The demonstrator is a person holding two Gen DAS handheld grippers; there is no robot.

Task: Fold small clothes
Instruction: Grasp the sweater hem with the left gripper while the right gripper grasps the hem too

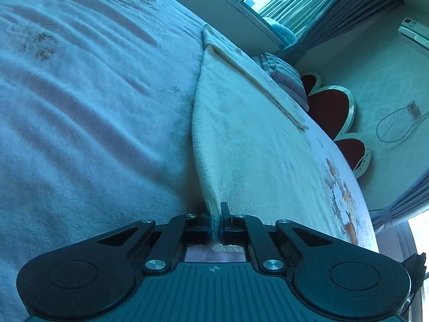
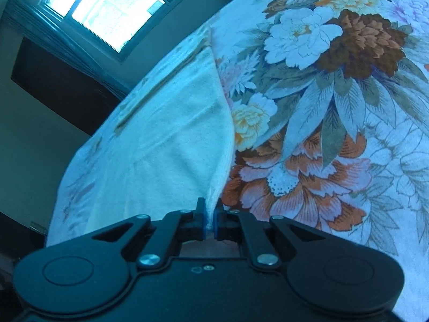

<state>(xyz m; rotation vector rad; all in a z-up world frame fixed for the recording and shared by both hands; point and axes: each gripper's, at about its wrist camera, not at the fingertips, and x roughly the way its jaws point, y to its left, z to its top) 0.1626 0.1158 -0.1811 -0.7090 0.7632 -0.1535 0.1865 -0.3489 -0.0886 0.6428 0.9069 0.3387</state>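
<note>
A pale cream cloth (image 1: 241,134) lies spread on the bed, its far end folded over into a narrow band. My left gripper (image 1: 215,221) is shut on the near edge of the cloth, which runs up between the fingers. In the right wrist view the same cloth (image 2: 174,139) lies on the floral bedspread (image 2: 335,107). My right gripper (image 2: 211,218) is shut on its near edge, and the blue pads pinch the hem.
The bed's fuzzy light blanket (image 1: 80,107) fills the left of the left wrist view. A striped pillow (image 1: 284,75) and a red petal-shaped headboard (image 1: 332,107) lie beyond the bed edge. A window (image 2: 107,8) and dark furniture (image 2: 53,80) stand past the bed.
</note>
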